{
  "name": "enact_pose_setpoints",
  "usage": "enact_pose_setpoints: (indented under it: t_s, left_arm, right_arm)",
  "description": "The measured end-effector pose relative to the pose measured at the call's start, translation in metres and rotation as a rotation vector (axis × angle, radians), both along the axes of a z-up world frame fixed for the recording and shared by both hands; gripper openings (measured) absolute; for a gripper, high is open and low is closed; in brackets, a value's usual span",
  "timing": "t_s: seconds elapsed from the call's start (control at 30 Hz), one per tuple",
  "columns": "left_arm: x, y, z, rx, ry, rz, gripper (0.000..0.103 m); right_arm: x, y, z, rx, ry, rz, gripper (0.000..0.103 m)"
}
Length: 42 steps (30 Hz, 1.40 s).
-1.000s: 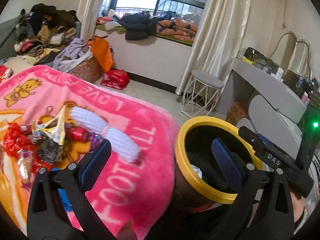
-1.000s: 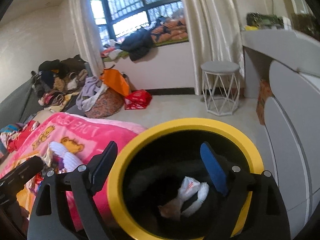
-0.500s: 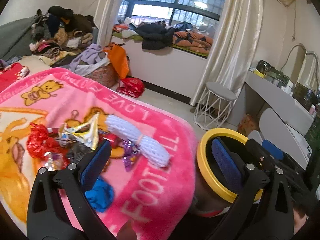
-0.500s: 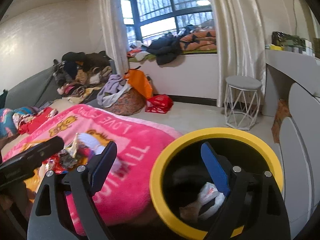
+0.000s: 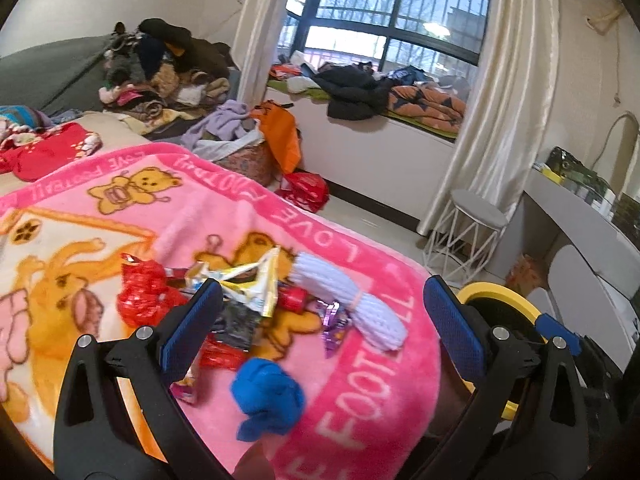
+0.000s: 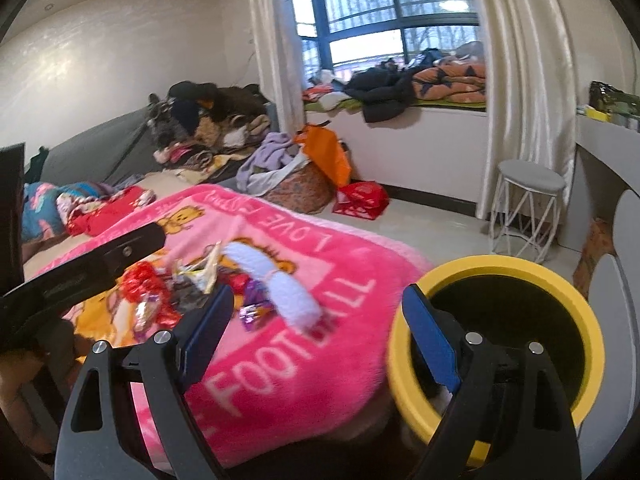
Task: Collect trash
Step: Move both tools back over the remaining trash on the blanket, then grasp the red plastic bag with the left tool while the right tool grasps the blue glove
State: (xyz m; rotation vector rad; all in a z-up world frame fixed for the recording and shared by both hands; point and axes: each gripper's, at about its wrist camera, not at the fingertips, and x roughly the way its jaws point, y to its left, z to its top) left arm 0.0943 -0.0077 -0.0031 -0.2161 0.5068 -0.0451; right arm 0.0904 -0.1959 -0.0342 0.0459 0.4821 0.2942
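Both grippers stand with fingers wide and nothing between them: the left gripper point(image 5: 322, 320) over the pink blanket point(image 5: 208, 216), the right gripper point(image 6: 316, 326) between blanket and yellow-rimmed bin point(image 6: 500, 276). The trash pile point(image 5: 240, 296) of wrappers lies at the left gripper's twelve o'clock, a blue crumpled wad point(image 5: 268, 400) nearest, the bin at three o'clock.

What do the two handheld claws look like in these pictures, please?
Both match: the left claw and right claw have glossy black plastic arms with triangular cut-outs, silver round screw heads near the tips, and flat rectangular blue pads lining each finger's inner face.
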Motion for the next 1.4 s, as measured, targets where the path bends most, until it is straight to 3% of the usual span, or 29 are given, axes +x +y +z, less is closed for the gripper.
enact_pose_setpoints:
  t_s: [0.7, 1.03, 1.4]
  left_arm:
    - [0.002, 0.097, -0.015, -0.056, 0.038, 0.225, 0.092]
    - [0.004, 0.126, -0.031, -0.076, 0.081, 0.28, 0.092]
    - [0.021, 0.152, -0.053, -0.077, 0.176, 0.305, 0.092]
  right_arm:
    - [0.006, 0.086, -0.03, -0.063, 0.127, 0.189, 0.083]
    - [0.014, 0.121, -0.041, -0.102, 0.176, 0.255, 0.083]
    - [0.035, 0.15, -0.069, -0.156, 0.321, 0.285, 0.083]
